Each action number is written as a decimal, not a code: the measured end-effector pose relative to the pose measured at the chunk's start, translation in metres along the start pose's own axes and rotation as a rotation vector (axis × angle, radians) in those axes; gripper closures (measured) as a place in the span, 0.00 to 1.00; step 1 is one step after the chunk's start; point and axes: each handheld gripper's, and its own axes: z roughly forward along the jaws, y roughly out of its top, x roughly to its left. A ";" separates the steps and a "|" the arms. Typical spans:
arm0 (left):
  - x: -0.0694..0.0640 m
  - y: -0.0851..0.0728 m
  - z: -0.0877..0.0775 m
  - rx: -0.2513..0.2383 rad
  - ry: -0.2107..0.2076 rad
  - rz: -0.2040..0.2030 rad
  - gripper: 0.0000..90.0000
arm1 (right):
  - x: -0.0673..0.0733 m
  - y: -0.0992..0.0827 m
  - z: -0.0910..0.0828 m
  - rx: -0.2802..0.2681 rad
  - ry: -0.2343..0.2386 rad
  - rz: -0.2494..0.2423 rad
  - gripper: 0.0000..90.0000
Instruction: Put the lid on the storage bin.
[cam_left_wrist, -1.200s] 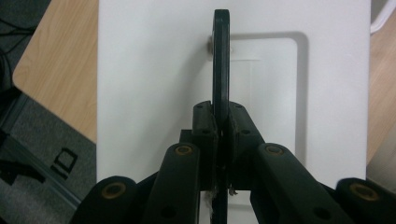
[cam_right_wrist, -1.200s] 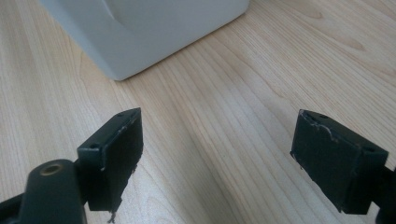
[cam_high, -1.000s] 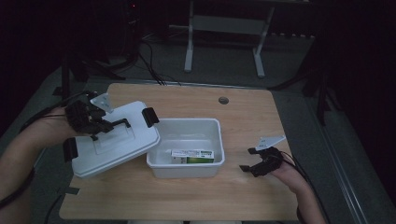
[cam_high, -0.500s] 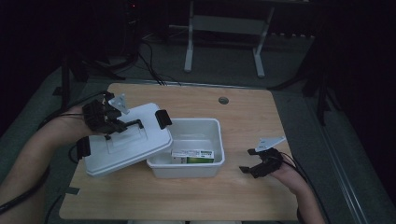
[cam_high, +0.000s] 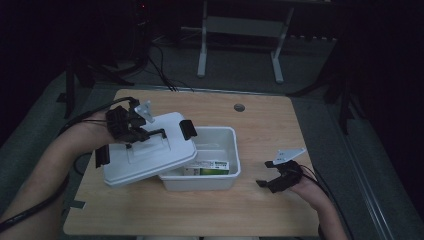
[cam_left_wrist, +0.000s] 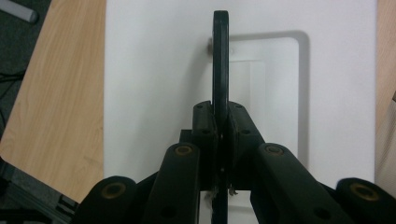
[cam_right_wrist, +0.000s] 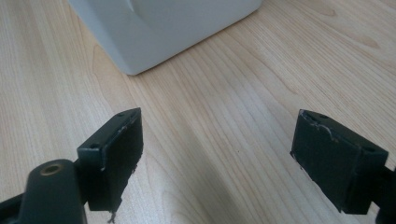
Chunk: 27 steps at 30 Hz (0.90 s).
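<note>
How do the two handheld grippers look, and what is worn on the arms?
Both the left gripper and the right gripper are black, with linked arms joined by brass-coloured pins, flat rectangular fingers, a grey three-cornered plate on top and trailing black cables. The forearms carry no sleeves.

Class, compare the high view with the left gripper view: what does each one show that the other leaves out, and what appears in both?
High view alone: the white bin with a green-labelled box inside, the right gripper with open jaws resting on the table, and both forearms.

Left gripper view alone: close up, the left gripper jaws are shut on the lid's black handle.

Both: the white lid, the left gripper holding it, and the wooden table.
</note>
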 end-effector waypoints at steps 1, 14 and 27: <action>0.000 0.002 0.000 -0.004 0.000 0.004 0.93 | 0.000 0.000 -0.001 -0.003 0.000 0.000 0.18; -0.008 0.036 0.010 -0.018 -0.026 0.068 0.93 | 0.001 -0.002 -0.004 -0.005 -0.006 -0.001 0.18; -0.017 0.068 0.023 -0.014 -0.039 0.134 0.93 | 0.000 -0.004 -0.005 -0.004 -0.007 0.004 0.18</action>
